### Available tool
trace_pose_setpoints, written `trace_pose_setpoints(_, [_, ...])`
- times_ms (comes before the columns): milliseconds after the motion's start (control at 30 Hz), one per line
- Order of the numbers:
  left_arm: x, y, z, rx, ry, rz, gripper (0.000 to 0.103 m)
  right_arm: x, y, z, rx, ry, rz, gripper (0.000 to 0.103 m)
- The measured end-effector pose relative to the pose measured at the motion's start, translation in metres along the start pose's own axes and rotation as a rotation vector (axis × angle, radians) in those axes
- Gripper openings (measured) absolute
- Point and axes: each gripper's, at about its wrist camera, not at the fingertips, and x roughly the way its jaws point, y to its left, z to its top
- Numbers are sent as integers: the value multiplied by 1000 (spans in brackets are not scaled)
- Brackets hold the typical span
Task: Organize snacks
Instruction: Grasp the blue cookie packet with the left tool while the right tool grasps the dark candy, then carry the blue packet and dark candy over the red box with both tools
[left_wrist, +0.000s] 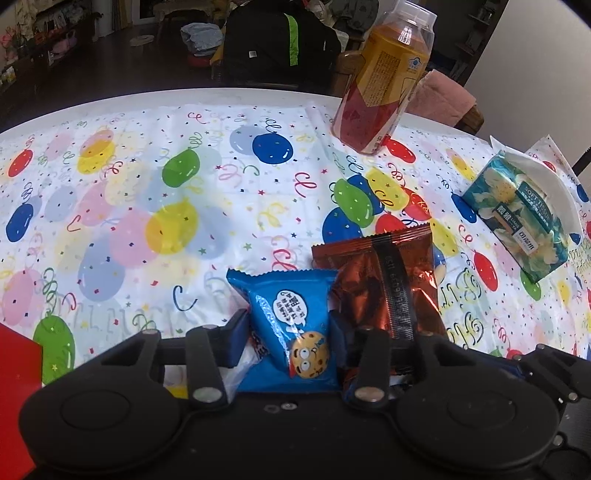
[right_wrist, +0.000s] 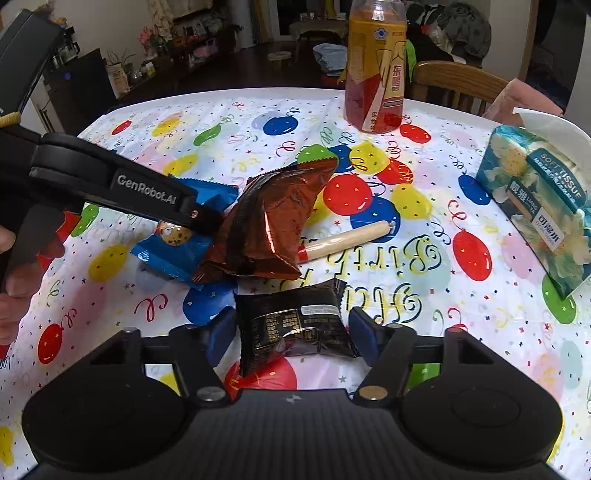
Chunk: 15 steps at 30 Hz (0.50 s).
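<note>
A blue cookie packet (left_wrist: 291, 314) sits between the fingers of my left gripper (left_wrist: 288, 332), which is shut on it. A shiny brown snack bag (left_wrist: 388, 280) leans against that gripper's right finger. In the right wrist view the left gripper (right_wrist: 207, 221) reaches in from the left onto the blue packet (right_wrist: 173, 251), and the brown bag (right_wrist: 273, 225) lies partly over it. A black packet (right_wrist: 295, 328) lies on the table between the pads of my right gripper (right_wrist: 293, 332). That gripper is open, with its pads close to the packet's two ends.
A tall orange and red drink bottle (right_wrist: 375, 74) stands at the far side of the balloon tablecloth (right_wrist: 443, 295). A teal tissue pack (right_wrist: 543, 206) lies at the right. A small wooden stick (right_wrist: 347, 240) lies beside the brown bag. A hand (right_wrist: 11, 288) holds the left gripper.
</note>
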Motion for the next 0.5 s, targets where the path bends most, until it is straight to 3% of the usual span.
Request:
trace_pose_setpoints(233, [-9, 2, -7, 18, 1, 9, 32, -10, 1, -4, 8, -2, -4, 53])
trace_pose_setpoints(500, [-35, 7, -22, 2, -4, -6, 32, -32, 9, -15, 5, -10, -11, 52])
